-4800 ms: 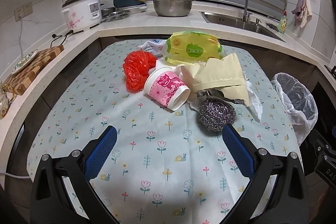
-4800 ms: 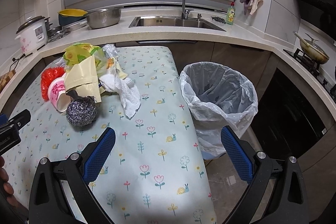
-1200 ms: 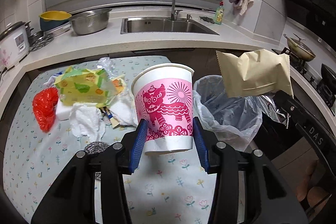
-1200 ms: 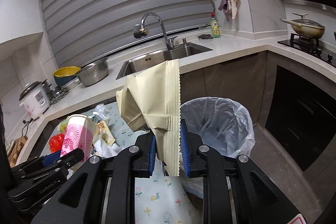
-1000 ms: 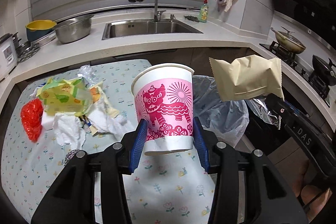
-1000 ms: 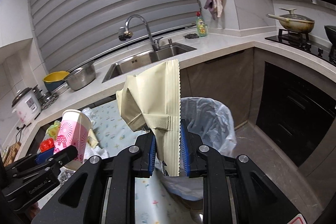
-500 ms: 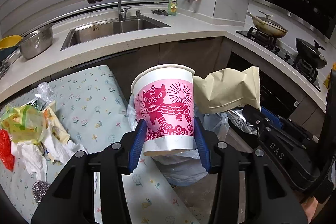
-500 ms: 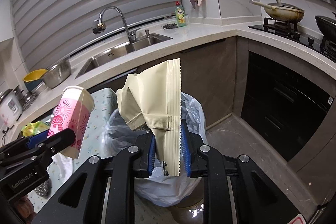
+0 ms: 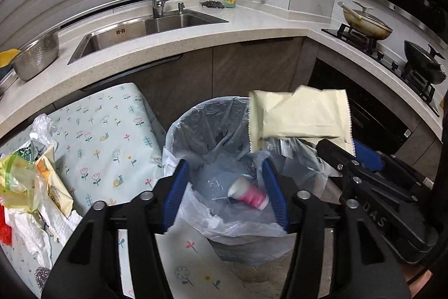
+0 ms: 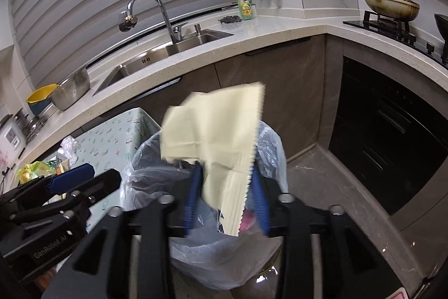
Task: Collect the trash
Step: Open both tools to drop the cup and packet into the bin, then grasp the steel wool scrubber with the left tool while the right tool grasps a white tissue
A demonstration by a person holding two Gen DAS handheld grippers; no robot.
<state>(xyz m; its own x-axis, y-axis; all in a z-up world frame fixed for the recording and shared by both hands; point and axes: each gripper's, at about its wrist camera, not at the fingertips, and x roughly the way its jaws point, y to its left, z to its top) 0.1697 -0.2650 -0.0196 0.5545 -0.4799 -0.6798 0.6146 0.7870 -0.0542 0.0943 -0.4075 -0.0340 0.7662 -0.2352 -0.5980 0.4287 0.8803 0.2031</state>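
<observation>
Kitchen corner, sink counter behind, floral-cloth bench (image 9: 112,136) at left. Left claw (image 9: 225,195) spread wide, empty, hanging directly above lined trash bin (image 9: 196,119); pink cup (image 9: 249,194) lies on its side in the liner below. Right claw (image 10: 226,198) partly parted around cream wrapper (image 10: 221,131), grip unclear through blur, long axis near upright, bin mouth straight beneath. Remaining trash pile (image 9: 30,175) sits on bench, nearer the left claw.
</observation>
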